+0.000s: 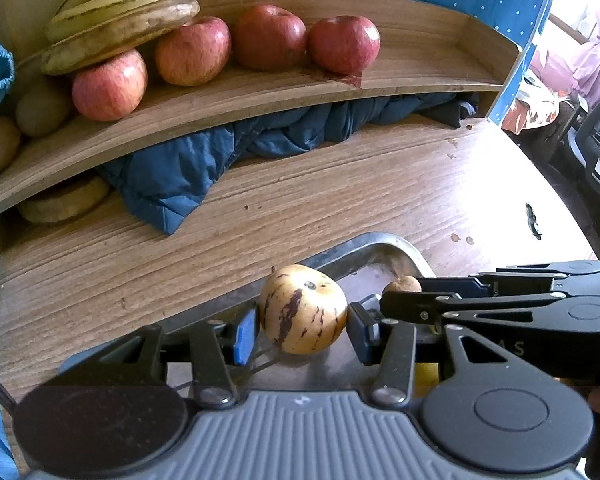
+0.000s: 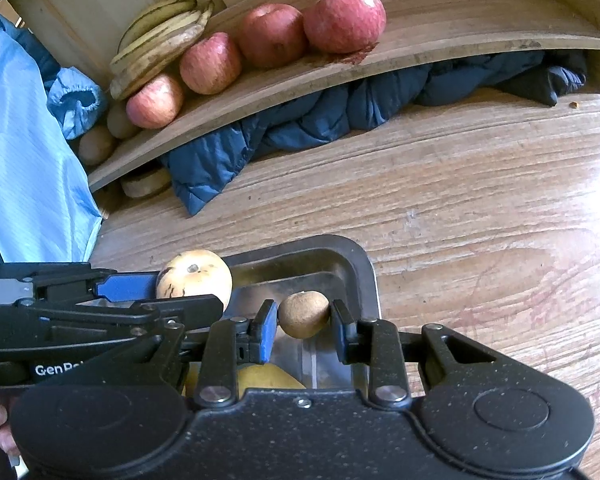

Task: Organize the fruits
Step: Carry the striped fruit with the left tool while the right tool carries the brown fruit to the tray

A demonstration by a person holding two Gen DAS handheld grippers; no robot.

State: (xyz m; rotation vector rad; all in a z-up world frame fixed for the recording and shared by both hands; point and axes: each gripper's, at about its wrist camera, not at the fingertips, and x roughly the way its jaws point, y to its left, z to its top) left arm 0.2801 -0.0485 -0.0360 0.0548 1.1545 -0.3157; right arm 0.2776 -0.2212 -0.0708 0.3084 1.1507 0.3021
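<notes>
Both claws sit over the metal tray (image 2: 356,264): left gripper (image 1: 302,330) clasps a striped yellow fruit (image 1: 303,309), right gripper (image 2: 305,318) brackets a small brown fruit (image 2: 304,314), apples (image 1: 268,36) at twelve o'clock.

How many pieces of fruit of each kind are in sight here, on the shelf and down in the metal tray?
Red apples on the shelf: 4
Bananas in one bunch: at least 4, exact count unclear
Brown kiwi-like fruits: 3, namely 2 at the shelf's left end and 1 between the right gripper's fingers
Yellow purple-striped melon between the left gripper's fingers: 1
Yellow fruit lying in the tray: 1
Total: at least 13
</notes>
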